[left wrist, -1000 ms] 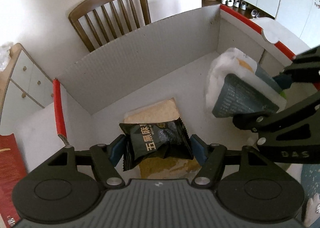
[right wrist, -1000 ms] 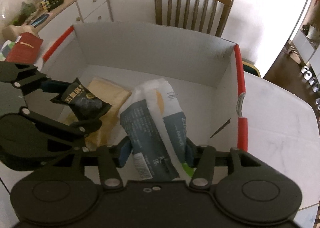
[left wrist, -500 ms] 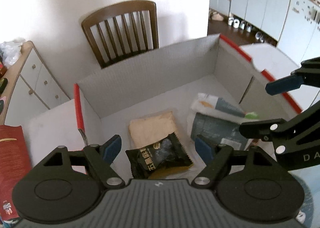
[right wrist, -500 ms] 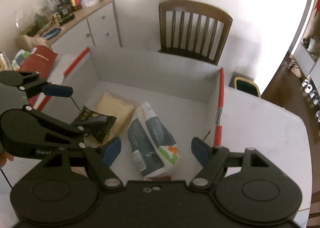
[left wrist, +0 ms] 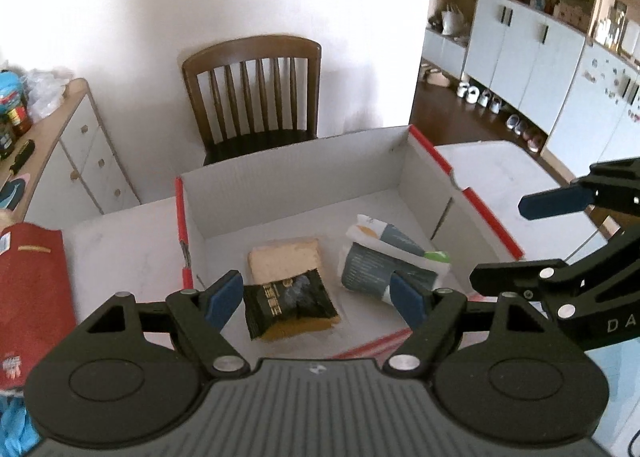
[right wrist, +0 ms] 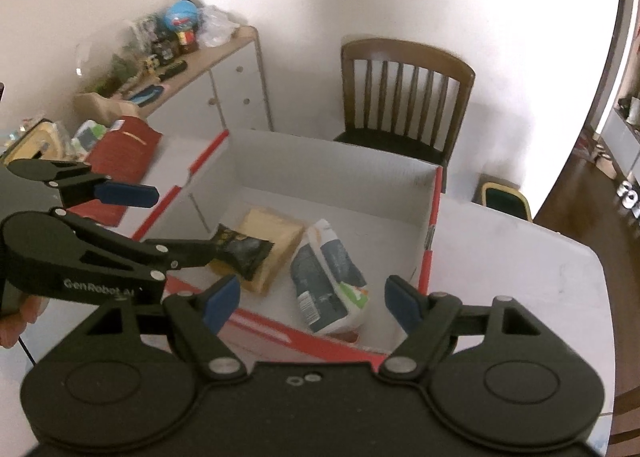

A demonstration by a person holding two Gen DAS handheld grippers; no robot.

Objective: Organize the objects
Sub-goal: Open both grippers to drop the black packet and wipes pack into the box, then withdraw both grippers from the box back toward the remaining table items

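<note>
Hovering over the cardboard box (left wrist: 304, 177), both grippers (left wrist: 316, 297) (right wrist: 312, 297) gape empty; a careless sweep could snag its near wall.

The black packet (left wrist: 289, 304) hides part of the tan packet (left wrist: 285, 261).

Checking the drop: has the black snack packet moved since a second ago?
Yes. The black snack packet left the left tool and dropped onto the tan packet in the box.

right gripper (right wrist: 310, 299) jaws apart, nothing between, just widened | box (right wrist: 328, 161) mid-frame: black packet (right wrist: 244, 249) on tan packet (right wrist: 276, 237), white-grey bag (right wrist: 330, 277) beside | left gripper (right wrist: 176, 221) left edge, spread
</note>
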